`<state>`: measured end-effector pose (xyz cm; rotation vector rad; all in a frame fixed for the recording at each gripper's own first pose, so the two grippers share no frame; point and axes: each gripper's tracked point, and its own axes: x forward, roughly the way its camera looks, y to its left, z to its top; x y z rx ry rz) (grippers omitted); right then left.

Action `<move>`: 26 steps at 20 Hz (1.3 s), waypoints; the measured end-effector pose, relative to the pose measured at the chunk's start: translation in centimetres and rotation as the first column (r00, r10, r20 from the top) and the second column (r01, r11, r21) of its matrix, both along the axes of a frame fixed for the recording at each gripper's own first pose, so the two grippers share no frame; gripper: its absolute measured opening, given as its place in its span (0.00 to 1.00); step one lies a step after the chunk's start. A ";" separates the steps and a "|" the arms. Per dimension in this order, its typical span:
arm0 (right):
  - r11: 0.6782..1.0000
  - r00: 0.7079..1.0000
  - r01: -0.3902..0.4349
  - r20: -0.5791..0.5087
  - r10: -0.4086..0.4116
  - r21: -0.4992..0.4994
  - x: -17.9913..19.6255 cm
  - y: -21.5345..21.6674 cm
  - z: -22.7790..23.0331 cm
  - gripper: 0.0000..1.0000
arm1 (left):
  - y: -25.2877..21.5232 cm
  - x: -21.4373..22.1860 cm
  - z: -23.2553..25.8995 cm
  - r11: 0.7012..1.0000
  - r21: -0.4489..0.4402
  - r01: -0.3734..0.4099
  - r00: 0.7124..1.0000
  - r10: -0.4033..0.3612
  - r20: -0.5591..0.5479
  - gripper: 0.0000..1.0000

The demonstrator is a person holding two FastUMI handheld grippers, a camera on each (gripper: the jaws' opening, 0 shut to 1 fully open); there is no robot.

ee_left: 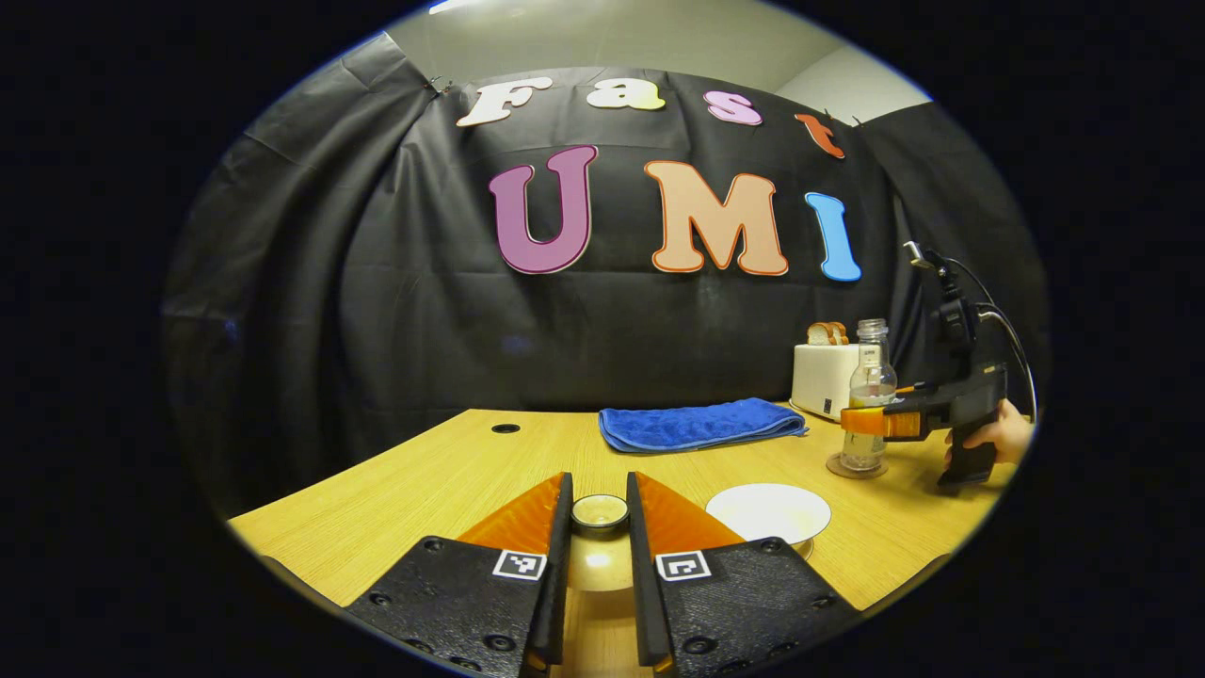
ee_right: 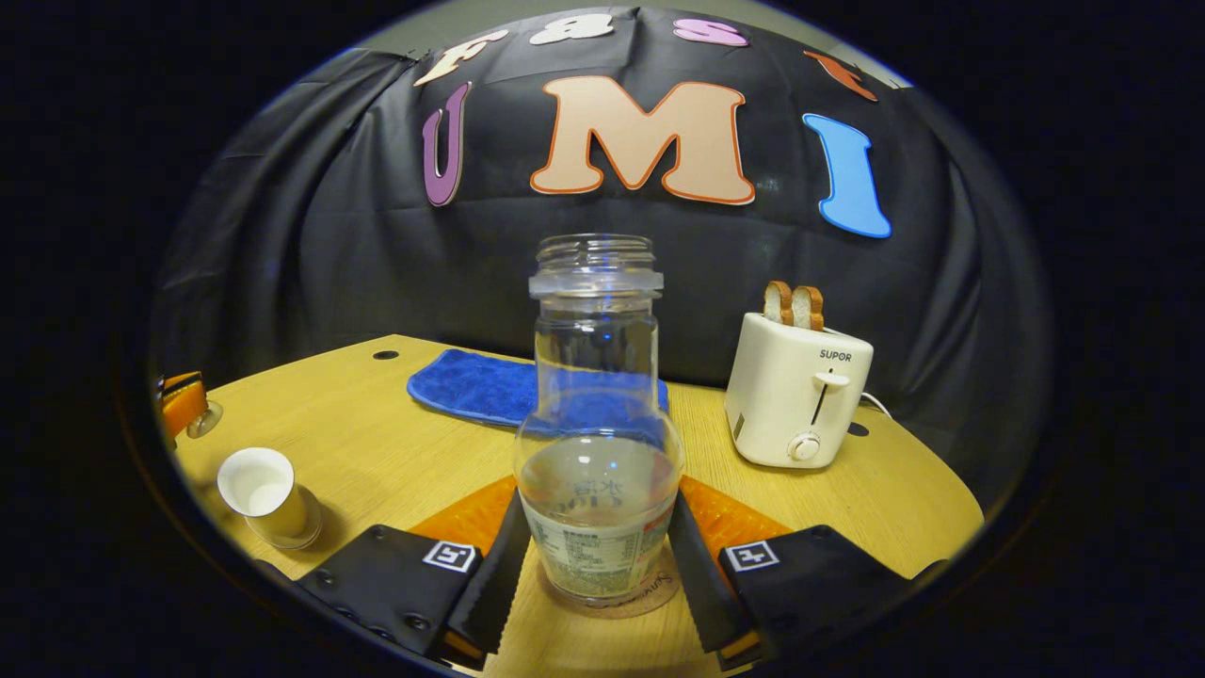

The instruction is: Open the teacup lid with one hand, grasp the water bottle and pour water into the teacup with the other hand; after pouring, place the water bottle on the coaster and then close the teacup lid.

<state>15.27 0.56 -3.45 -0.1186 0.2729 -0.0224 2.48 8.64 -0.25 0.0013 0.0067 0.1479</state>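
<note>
Right gripper (ee_right: 595,565) pinching water bottle (ee_right: 596,452) on coaster (ee_right: 650,593); left gripper (ee_left: 599,527) clamping teacup lid (ee_left: 600,511).

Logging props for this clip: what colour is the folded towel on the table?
The towel is plain blue, seen best in the right gripper view.

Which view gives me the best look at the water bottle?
The right gripper view: the water bottle stands close and centred between that gripper's fingers, on the coaster. In the left gripper view the bottle is small and far off, partly covered by the right gripper.
</note>
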 end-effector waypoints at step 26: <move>0.996 0.999 0.019 0.040 -0.022 0.089 -1.5 -1.1 -0.2 0.91 | -0.1 0.0 -0.1 1.000 0.000 0.004 1.000 -0.004 -0.001 0.28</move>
